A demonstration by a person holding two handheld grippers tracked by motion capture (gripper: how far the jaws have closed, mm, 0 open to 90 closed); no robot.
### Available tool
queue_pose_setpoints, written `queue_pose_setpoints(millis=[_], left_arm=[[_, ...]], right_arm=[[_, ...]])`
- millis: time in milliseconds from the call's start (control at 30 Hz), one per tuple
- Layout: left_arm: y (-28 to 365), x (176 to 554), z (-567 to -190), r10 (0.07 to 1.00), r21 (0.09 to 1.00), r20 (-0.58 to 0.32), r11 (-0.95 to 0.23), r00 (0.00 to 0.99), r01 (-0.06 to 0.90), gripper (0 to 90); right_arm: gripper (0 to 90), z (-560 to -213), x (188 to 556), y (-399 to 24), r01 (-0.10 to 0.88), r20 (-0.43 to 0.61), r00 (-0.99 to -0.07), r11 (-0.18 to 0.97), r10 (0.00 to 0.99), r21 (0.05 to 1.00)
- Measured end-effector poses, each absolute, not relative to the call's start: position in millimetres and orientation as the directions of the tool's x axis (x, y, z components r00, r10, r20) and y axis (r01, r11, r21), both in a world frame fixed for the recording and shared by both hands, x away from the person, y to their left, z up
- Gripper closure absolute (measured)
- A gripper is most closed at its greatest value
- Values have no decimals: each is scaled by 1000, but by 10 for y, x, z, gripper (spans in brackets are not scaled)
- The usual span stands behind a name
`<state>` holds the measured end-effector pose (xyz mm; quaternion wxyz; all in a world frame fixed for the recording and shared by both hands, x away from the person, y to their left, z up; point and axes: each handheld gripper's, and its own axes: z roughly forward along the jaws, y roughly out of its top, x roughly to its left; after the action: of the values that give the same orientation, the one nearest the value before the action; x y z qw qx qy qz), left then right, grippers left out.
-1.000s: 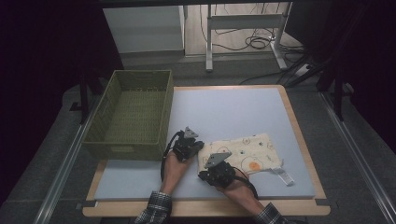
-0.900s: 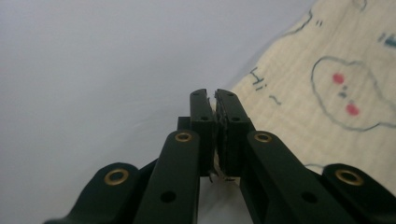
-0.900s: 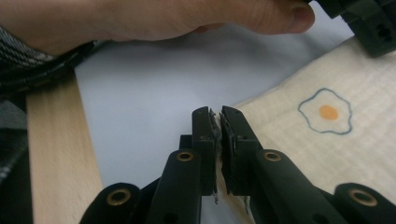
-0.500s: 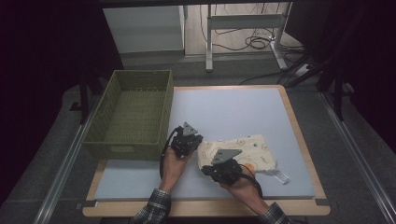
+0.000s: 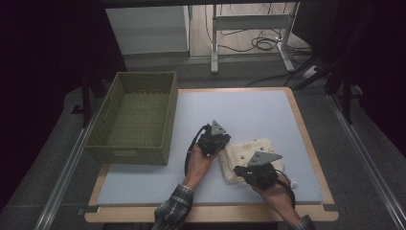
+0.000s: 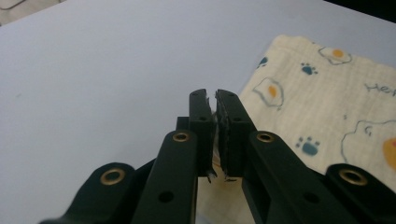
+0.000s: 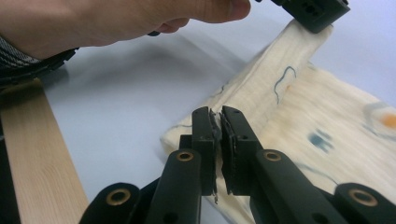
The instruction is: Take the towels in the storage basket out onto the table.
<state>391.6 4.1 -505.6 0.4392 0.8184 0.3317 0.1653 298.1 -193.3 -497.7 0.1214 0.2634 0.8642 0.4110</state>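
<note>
Nearest me, my right claw [image 5: 253, 173] has its jaws pressed together on the near edge of the cream folded cloth printed with fried eggs and paw marks [image 5: 249, 149]. My left claw [image 5: 216, 142] pinches the same cloth's rolled far-left corner on the pale blue tabletop [image 5: 249, 110]. I judge an uneven pull could slip the thin fabric free and undo the fold. The right gripper view alone reveals that raised roll; the high view alone shows the green woven basket [image 5: 136, 117] beyond.
</note>
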Motion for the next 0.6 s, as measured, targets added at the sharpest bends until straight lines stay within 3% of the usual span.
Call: queue_pose_setpoints(millis=[600], left_arm=[[-770,4153,-4968,593,824,-6,-453,805,340,853]], right_arm=[[841,-4947,2976,-2741,429,24,-734,436,679,792]])
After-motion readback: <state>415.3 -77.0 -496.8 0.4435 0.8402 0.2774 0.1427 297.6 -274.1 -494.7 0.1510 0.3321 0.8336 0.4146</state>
